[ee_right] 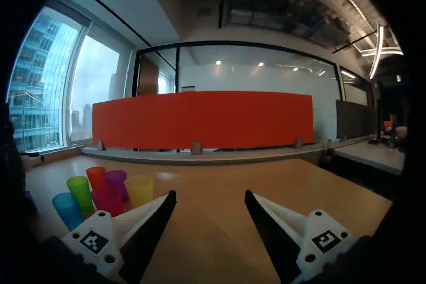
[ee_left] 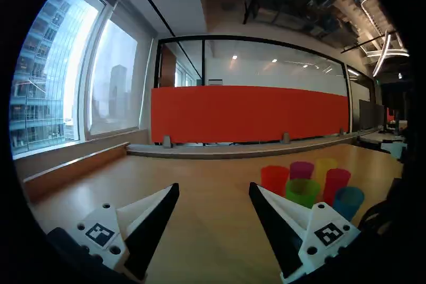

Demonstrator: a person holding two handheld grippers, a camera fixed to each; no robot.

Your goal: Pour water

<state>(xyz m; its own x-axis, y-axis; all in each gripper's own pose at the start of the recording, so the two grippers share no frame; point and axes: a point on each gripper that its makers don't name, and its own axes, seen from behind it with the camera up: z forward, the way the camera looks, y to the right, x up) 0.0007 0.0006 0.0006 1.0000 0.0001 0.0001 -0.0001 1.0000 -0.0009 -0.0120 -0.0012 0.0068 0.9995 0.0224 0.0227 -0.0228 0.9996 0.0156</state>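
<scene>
Tight little bunch sitting on the wooden bench [ee_left: 213, 199], all translucent plastic and all standing upright with mouths up. At the back there's an orange-red cup [ee_left: 275, 177], a purple cup [ee_left: 302, 169] and a yellow cup [ee_left: 325, 167]; nearer the camera sit a green cup [ee_left: 302, 192], a pink cup [ee_left: 336, 181] and a blue cup [ee_left: 349, 202]. Can't tell if there's anything in them.
</scene>
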